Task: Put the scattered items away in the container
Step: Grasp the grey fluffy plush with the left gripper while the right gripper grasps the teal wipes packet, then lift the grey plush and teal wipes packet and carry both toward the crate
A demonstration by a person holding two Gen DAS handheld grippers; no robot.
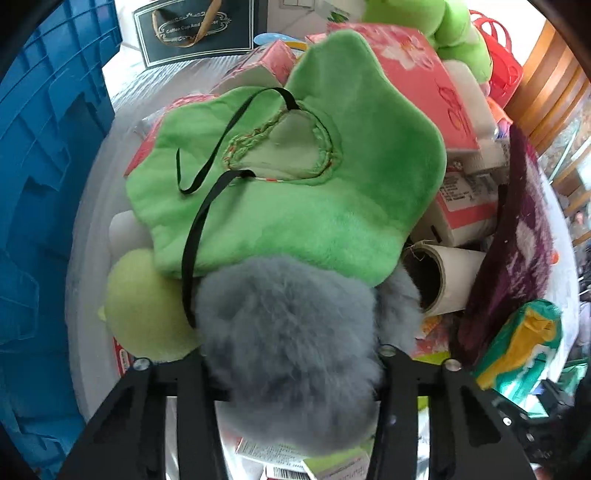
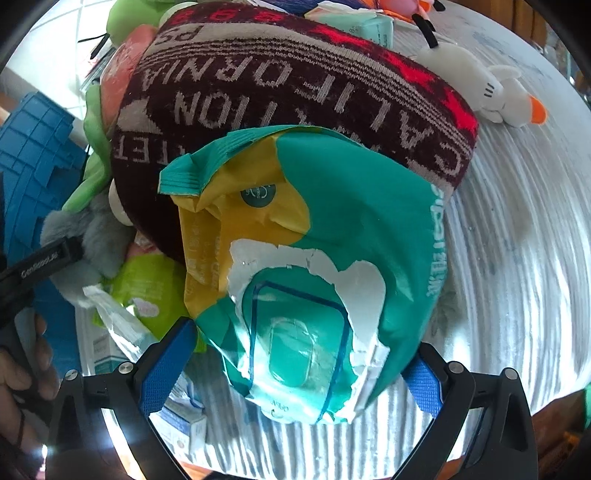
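Observation:
My left gripper point(image 1: 295, 373) is shut on a grey furry plush point(image 1: 288, 343), held over a pile of items; the plush also shows in the right wrist view point(image 2: 88, 236). Ahead lies a green plush cloth point(image 1: 295, 177) with a black strap. My right gripper point(image 2: 291, 369) holds a teal and yellow wet-wipes pack point(image 2: 314, 258) between its blue pads point(image 2: 166, 365), jaws wide around it. Behind the pack is a dark maroon knitted item point(image 2: 288, 92) with lettering. The blue container point(image 1: 48, 184) stands at the left.
Pink boxes point(image 1: 417, 74), a cardboard roll point(image 1: 443, 280), a pale green ball point(image 1: 147, 306) and a red basket point(image 1: 502, 55) crowd the pile. A white duck plush point(image 2: 487, 92) lies on the striped tablecloth point(image 2: 517, 258). A dark gift box point(image 1: 199, 29) stands at the back.

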